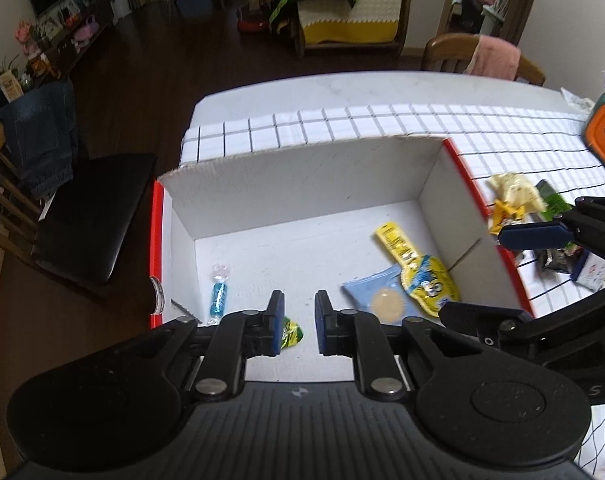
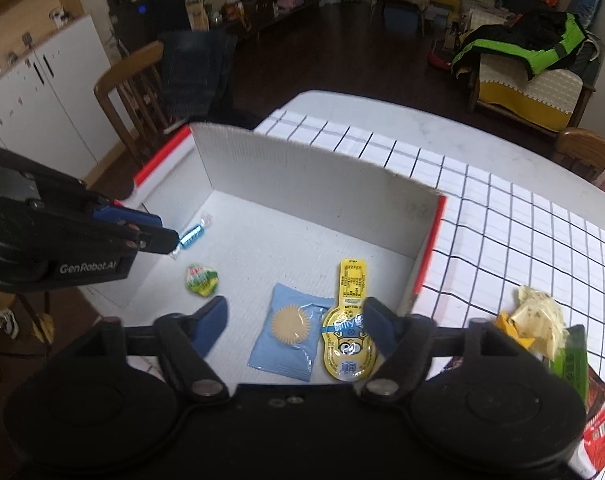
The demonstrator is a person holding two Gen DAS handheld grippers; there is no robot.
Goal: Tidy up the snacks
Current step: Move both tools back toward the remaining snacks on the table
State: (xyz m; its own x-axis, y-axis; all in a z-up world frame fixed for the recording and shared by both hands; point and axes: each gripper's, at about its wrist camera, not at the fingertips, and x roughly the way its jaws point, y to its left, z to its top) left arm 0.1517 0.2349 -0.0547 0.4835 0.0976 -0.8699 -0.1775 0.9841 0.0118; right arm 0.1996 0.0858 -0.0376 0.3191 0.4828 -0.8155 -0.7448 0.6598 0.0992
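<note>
Inside, the white box [image 2: 286,176] holds four snacks – one blue candy [image 2: 193,234], one green sweet [image 2: 201,279], one blue packet [image 2: 288,330], one yellow pouch [image 2: 348,332]. Left gripper [image 1: 298,322] slightly parted, right gripper [image 2: 298,326] spread – both empty.

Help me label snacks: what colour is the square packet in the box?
Light blue packet with a tan round biscuit pictured; clearest in the right wrist view.

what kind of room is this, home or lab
Most likely a lived-in home, an open dining and living room. A dining table with a checked cloth has wooden chairs around it, and a sofa draped with a jacket stands on the dark floor behind.
</note>
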